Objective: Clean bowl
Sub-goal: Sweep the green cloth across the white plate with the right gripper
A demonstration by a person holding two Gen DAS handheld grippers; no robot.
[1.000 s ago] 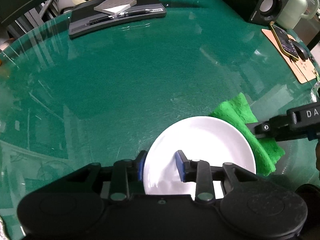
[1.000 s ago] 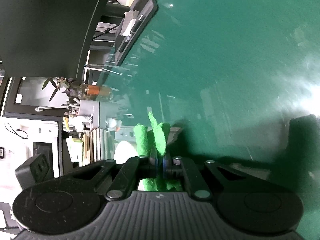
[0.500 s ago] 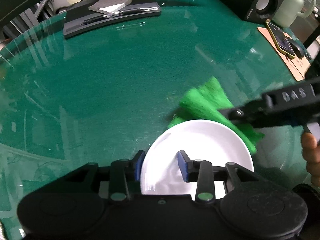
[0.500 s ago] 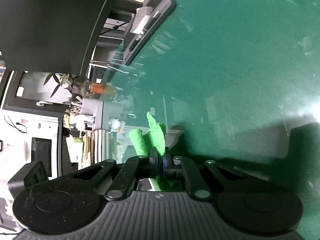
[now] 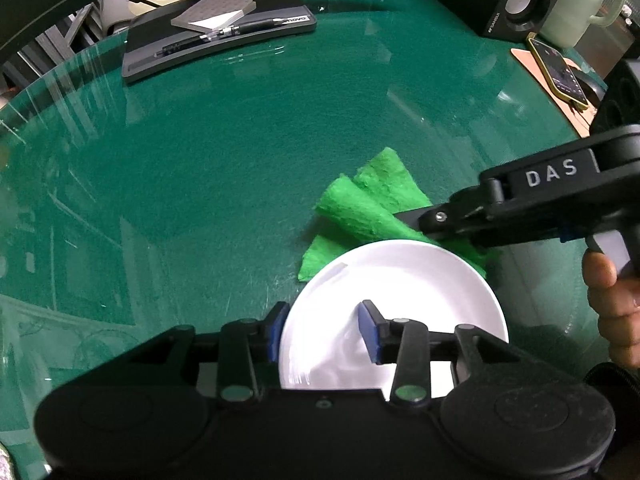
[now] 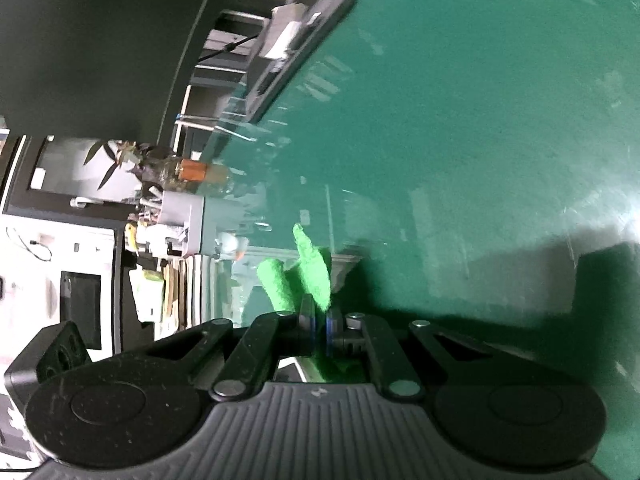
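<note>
Behind left gripper (image 5: 323, 330), bowl's (image 5: 404, 276) near rim

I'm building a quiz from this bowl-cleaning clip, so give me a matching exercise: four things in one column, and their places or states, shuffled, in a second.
Things
1. white bowl
2. green cloth
3. phone
4. pen

Places or states
A. lying on the grey monitor base
B. pinched in the right gripper
C. its rim between the left gripper's opening jaws
D. on the tan mat at the table's far right edge

Pairs: 1-C, 2-B, 3-D, 4-A
</note>
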